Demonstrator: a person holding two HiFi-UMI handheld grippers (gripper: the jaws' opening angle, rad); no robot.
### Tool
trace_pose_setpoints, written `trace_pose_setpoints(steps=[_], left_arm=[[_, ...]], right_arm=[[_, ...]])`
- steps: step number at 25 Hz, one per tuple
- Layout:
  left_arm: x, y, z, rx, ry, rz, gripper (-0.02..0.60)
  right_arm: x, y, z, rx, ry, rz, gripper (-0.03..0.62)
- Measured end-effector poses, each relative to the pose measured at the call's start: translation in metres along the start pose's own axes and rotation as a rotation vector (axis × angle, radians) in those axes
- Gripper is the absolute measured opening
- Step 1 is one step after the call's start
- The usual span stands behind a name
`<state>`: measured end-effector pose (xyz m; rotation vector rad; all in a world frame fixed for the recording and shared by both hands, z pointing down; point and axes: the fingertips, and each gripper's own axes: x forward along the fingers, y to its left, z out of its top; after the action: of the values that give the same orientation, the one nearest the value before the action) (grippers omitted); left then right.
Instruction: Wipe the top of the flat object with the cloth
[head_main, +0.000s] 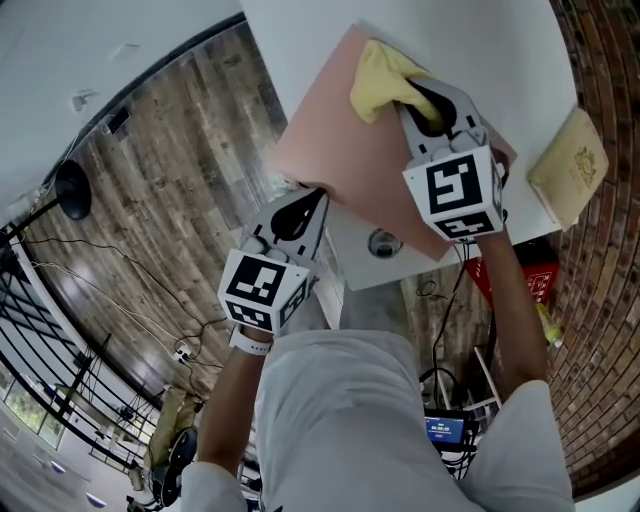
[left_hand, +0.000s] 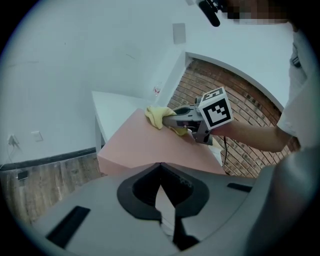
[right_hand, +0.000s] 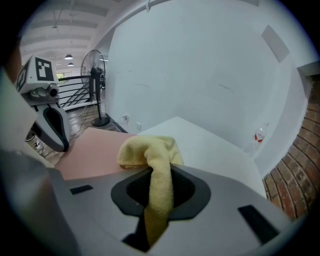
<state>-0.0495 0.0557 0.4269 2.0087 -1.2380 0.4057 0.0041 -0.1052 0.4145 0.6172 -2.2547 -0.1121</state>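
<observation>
Right gripper view gives you the clearest read: your right gripper (right_hand: 159, 175) has its jaws clamped on the yellow cloth (right_hand: 150, 150). A strip of it runs down between them and a loose wad bunches out ahead of the tips. That wad lies on the pink flat board (head_main: 345, 155), toward its far end. The board itself lies on the white table (head_main: 490, 40) with its near corner hanging past the table edge. Your left gripper (head_main: 303, 203) is at that overhanging corner, jaws drawn together with the tips meeting right at the board's edge. Whether they nip any of the board I cannot tell.

The step in hand looks like the wipe itself, with most of the top toward you not yet covered. To do it well, tip the right gripper low so the wad, not the hard jaw tips, bears on the surface. Press lightly: the unsupported corner will likely tilt or slide if you lean on it. Use the left gripper to steady that near edge while you draw the cloth in straight, overlapping passes from the far end back to the near one. Mind the clamp on the cloth; only a narrow strip is held, so a snag could pull it free. Steer wide of the tan object (head_main: 570, 165) lying near the board's right side.
</observation>
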Motion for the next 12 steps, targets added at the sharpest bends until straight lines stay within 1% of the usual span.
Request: trace_pose_setpoints(steps=[6,12], left_arm=[[-0.001,0.0,-0.001,0.002,0.004,-0.007,0.018],[-0.004,-0.001,0.002,0.001,-0.023,0.004,0.018]], right_arm=[[-0.009,0.053,0.007,-0.059,-0.008,0.073,0.058],[-0.025,0.087,0.006,-0.052,-0.007,0.112,0.061]])
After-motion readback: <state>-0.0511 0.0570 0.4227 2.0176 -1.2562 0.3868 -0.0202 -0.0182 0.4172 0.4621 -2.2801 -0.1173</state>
